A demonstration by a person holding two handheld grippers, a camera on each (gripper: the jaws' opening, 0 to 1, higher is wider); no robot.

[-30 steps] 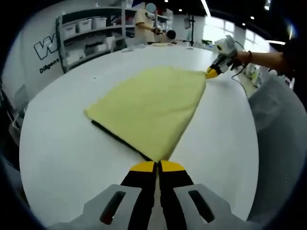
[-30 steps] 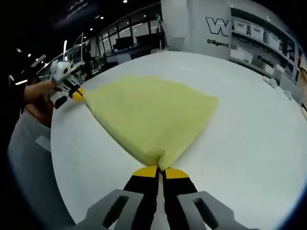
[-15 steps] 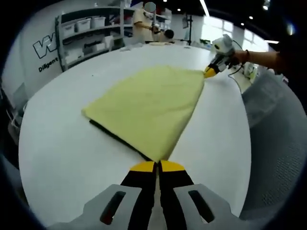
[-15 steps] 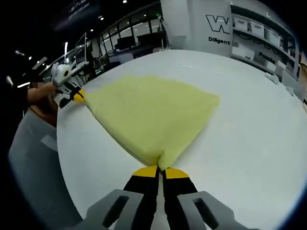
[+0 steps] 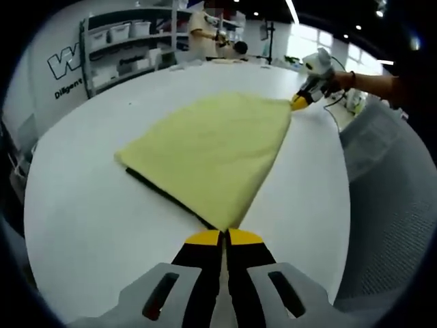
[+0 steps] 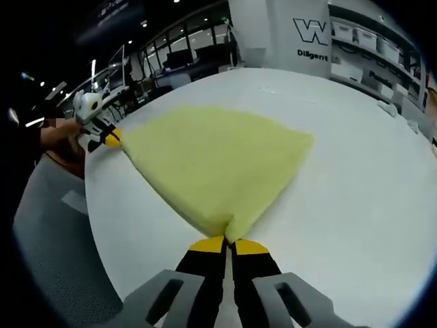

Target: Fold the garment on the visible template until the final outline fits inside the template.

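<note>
The left gripper view is taken from low over the white table point(image 5: 82, 205), looking along its closed jaws at one corner of the yellow garment point(image 5: 212, 147). The right gripper view is taken close at another corner. The garment point(image 6: 218, 160) and table point(image 6: 355, 191) are shared; each opposite gripper is seen far across.
</note>
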